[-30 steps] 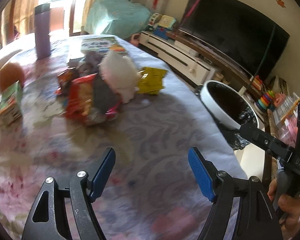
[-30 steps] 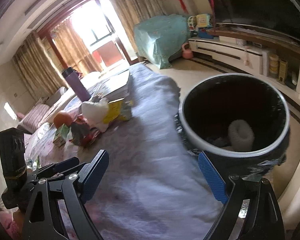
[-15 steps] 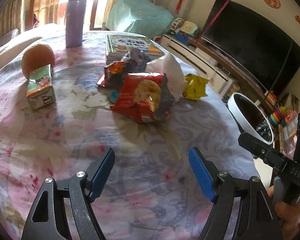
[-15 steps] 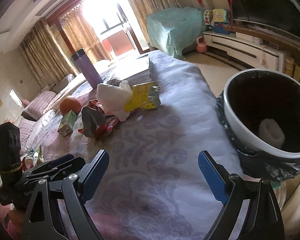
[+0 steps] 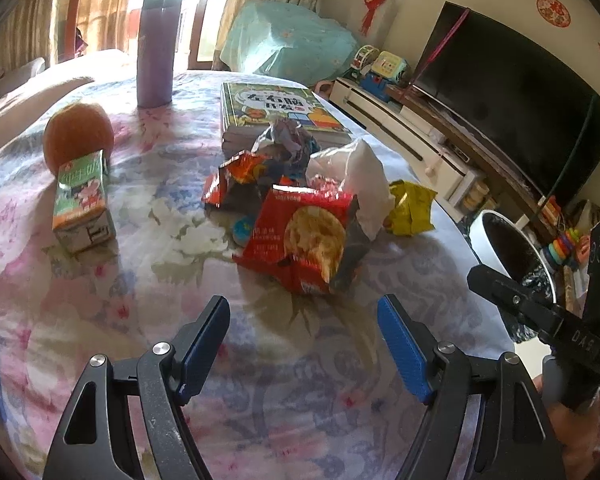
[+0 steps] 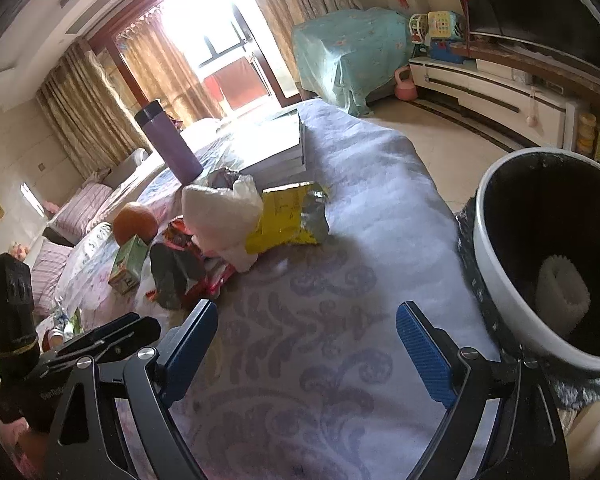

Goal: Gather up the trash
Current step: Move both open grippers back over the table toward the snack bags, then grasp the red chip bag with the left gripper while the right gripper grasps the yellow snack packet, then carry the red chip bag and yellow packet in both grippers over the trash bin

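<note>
Trash pile, mid-table: red snack bag [image 5: 306, 240], second red wrapper [image 5: 236, 178], crumpled white bag [image 5: 356, 176], yellow packet [image 5: 410, 208], all touching or overlapping. Trash bin [image 6: 496, 280]: white rim, dark liner, beside the table's right edge, a white roll inside. Left gripper [image 5: 304, 344]: angled down over bare cloth just short of the red snack bag, jaws apart, nothing between. Right gripper [image 6: 306, 344]: angled down between pile and bin, jaws wide, empty. Tablecloth [image 6: 340, 380]: open stretch before both grippers. Nearby: milk carton [image 5: 82, 204], orange [image 5: 78, 136], purple flask [image 5: 156, 48], book [image 5: 276, 110].
</note>
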Motion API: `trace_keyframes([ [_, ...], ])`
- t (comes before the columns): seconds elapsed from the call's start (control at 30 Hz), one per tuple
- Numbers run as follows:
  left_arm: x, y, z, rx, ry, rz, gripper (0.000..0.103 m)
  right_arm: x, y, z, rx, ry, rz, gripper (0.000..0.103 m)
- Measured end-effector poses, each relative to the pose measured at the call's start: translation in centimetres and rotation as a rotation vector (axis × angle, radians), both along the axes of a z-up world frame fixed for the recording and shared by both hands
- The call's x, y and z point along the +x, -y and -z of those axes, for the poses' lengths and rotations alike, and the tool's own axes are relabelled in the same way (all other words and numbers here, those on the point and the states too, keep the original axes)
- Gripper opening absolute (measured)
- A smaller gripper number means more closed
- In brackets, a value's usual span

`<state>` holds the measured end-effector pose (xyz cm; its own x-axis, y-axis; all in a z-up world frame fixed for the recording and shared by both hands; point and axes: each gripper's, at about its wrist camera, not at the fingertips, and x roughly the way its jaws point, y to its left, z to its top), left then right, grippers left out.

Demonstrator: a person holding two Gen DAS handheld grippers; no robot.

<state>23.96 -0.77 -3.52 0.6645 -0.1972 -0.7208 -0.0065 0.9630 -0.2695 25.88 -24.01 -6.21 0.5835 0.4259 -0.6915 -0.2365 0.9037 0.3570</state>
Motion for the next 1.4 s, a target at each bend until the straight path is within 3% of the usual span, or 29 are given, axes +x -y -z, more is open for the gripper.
trace_keyframes([
  [0.37,2.7,-0.6,-0.5,0.026,0.037,-0.011,0.074,3.4,-1.4,-0.2,0.001,0.026,0.007,0.087],
  [0.5,3.2,-0.3,0.1,0.039,0.036,0.0,0.069,4.7,-2.1,0.4,-0.005,0.012,-0.009,0.067],
  [0.63,4.0,-0.1,1.2,0.035,0.007,0.01,0.044,5.3,-2.4,1.0,-0.007,-0.002,-0.016,0.047],
  [0.77,4.4,-0.1,1.5,0.026,0.006,0.014,0.03,5.0,-2.8,1.4,-0.015,-0.007,-0.037,0.011],
  [0.8,4.4,-0.1,1.5,0.026,0.011,0.017,0.027,4.9,-2.8,1.3,-0.017,-0.004,-0.041,0.006],
  [0.87,4.2,-0.2,1.4,0.022,0.016,0.021,0.019,4.6,-2.8,1.2,-0.018,0.006,-0.051,0.004],
  [1.0,3.7,-0.6,1.4,0.006,0.019,0.026,0.012,3.5,-2.6,0.9,-0.016,0.016,-0.065,0.002],
  [1.4,0.7,-0.9,0.4,-0.023,0.044,0.045,0.008,0.1,-2.1,-0.6,-0.035,0.06,-0.082,0.001],
])
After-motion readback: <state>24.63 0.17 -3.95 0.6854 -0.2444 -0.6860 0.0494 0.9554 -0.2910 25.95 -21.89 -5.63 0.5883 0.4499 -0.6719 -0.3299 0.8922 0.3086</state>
